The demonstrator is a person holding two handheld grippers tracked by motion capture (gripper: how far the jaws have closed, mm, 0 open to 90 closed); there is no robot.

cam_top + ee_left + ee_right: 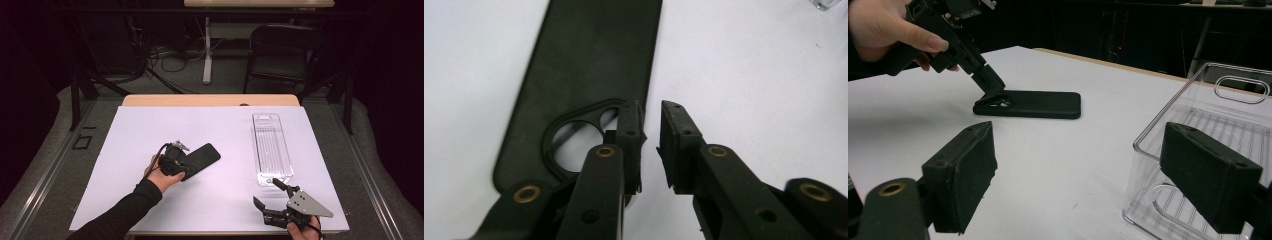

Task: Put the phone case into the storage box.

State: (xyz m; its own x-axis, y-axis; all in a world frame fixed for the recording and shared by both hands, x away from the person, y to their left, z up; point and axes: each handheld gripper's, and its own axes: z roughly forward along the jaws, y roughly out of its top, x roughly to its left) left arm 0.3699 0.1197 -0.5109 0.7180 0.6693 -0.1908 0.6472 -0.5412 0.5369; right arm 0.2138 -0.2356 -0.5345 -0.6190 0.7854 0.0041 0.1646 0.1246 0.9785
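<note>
Left gripper (651, 145) slightly parted over phone case (589, 65) camera-hole end (case flat on table), gripping nothing.

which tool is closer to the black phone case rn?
Left. The left tool sits at the black phone case's camera-cutout end; the right tool is well off, by the clear tray's near end.

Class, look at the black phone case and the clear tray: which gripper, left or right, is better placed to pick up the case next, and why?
Probably the left gripper: its jaws, slightly parted, are at the camera-cutout end of the phone case. The right gripper is open near the table's front edge, beside the clear tray, apart from the case.
</note>
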